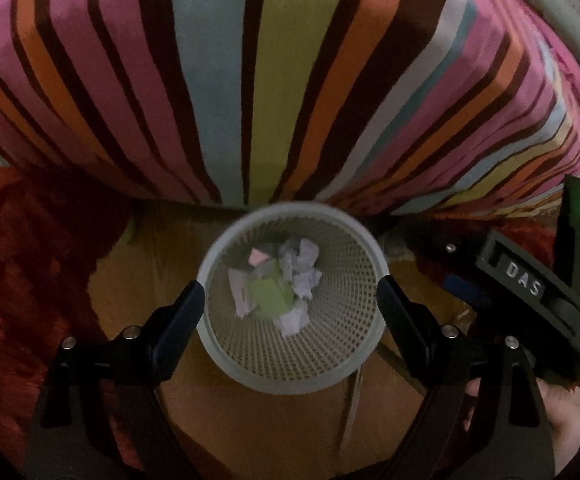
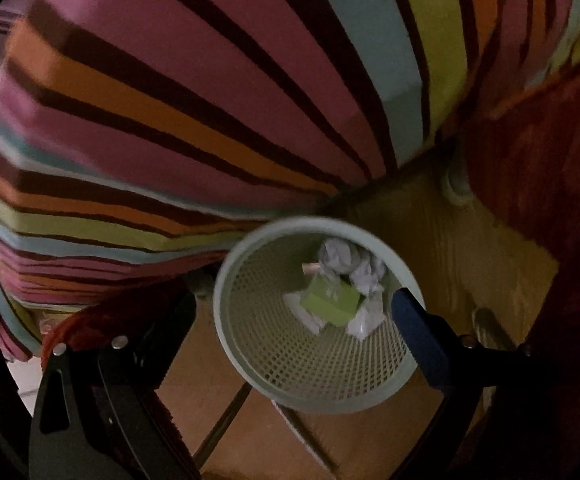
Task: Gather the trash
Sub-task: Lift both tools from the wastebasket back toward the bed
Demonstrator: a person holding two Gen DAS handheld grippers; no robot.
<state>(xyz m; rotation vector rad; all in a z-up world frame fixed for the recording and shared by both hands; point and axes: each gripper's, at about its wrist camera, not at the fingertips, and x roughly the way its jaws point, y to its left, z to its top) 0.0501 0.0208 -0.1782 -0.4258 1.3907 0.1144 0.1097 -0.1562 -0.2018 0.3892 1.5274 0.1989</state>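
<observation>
A pale mesh wastebasket [image 1: 294, 209] stands on the wooden floor right below both grippers. Inside lie crumpled white paper [image 1: 304, 266], a green note [image 1: 270, 296] and a pink scrap [image 1: 259, 257]. My left gripper [image 1: 290, 302] hangs open above the basket, its fingers framing the rim with nothing between them. In the right wrist view the same wastebasket [image 2: 314, 222] holds the crumpled paper [image 2: 354, 266] and the green note [image 2: 330, 302]. My right gripper [image 2: 290, 324] is open and empty above it. Its black housing [image 1: 526, 280] with a green light shows at the right of the left wrist view.
A bed with a striped cover [image 1: 274, 80] rises just behind the basket. A red shaggy rug [image 1: 22, 264] lies on the floor at the left, and red pile [image 2: 538, 184] also lies at the right. A hand [image 1: 566, 420] holds the right tool.
</observation>
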